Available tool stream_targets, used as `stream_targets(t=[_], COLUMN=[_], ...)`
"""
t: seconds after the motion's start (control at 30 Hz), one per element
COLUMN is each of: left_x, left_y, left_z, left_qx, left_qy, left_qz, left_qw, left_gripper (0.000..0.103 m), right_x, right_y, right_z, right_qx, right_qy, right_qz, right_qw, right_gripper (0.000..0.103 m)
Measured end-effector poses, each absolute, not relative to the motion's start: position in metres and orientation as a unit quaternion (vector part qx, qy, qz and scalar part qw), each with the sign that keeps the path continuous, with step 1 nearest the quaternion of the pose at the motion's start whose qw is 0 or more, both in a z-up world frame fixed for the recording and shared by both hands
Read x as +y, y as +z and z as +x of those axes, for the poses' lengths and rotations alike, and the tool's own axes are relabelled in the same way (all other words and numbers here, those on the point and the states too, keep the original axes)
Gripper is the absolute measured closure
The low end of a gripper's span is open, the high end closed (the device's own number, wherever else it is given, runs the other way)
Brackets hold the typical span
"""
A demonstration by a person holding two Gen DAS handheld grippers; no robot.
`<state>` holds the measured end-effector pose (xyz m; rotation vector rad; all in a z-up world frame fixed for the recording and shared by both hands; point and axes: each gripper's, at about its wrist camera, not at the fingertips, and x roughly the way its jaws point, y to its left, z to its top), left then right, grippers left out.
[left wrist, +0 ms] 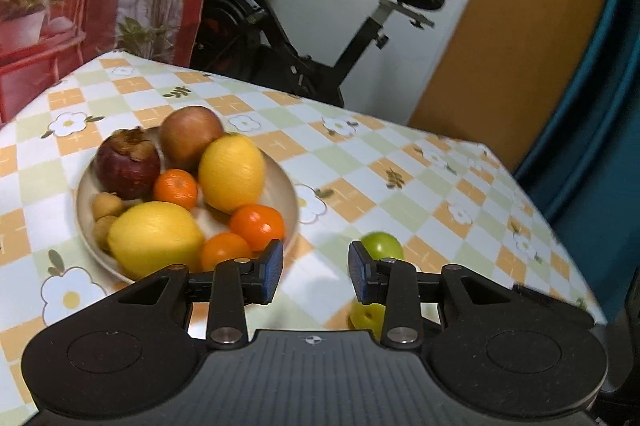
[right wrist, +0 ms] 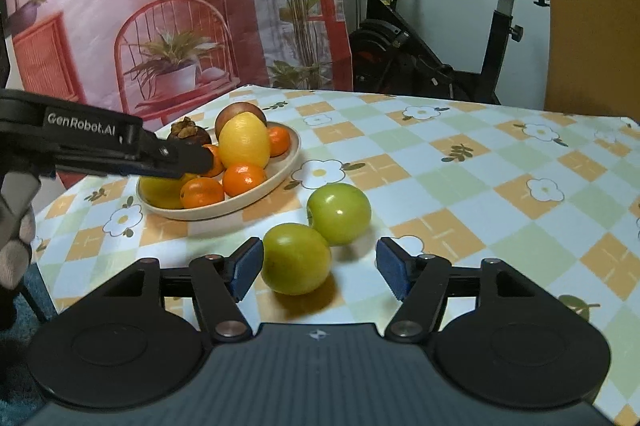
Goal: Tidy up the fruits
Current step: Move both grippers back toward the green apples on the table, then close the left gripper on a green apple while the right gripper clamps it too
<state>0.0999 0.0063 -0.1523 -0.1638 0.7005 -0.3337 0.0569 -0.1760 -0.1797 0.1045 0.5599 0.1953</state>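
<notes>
Checkered orange, green and white cloth with daisy prints covers the counter (right wrist: pixel 460 161), and behind it we see an exercise bike (right wrist: pixel 432 37) and a red printed backdrop (right wrist: pixel 140 5). On the counter sits a shallow beige plate (left wrist: pixel 286 193) holding the gathered fruit: two large lemons (left wrist: pixel 232 171), three small oranges (left wrist: pixel 256 226), a dark mangosteen (left wrist: pixel 127 165), a reddish-brown round fruit (left wrist: pixel 191 137) at the back, and two small tan fruits (left wrist: pixel 106 205) at the plate's left edge. Two green apples lie outside the plate, on the cloth just beside it; the nearer apple (right wrist: pixel 296 258) touches the farther apple (right wrist: pixel 339 213). Our right tongs (right wrist: pixel 319 272) stand wide open, with the nearer apple between the pads (right wrist: pixel 246 266), close against the left one and apart from the right. Our left tongs (left wrist: pixel 316 272) are also open and hold nothing; in the right wrist view they reach over the near side of the plate, above the fruit.
</notes>
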Motion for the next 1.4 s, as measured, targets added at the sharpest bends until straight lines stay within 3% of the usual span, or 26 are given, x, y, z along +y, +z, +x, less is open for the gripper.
stream_targets(t=[0.43, 0.6, 1.4], left_x=[-0.016, -0.023, -0.031], left_y=[-0.162, -0.166, -0.189], left_z=[0.099, 0.1, 0.1], left_qx=[0.362, 0.364, 0.397], left_qy=[-0.182, -0.185, -0.22], left_qz=[-0.077, -0.066, -0.084], left_qw=[0.911, 0.911, 0.887], left_gripper=[0.064, 0.055, 0.054], right_x=[-0.169, -0.169, -0.171], right_y=[-0.19, -0.194, -0.2], right_z=[0.063, 0.068, 0.075], right_qx=[0.264, 0.279, 0.313], right_qy=[0.127, 0.141, 0.156], right_qz=[0.031, 0.035, 0.054], right_qw=[0.956, 0.949, 0.935], right_gripper=[0.037, 0.038, 0.045])
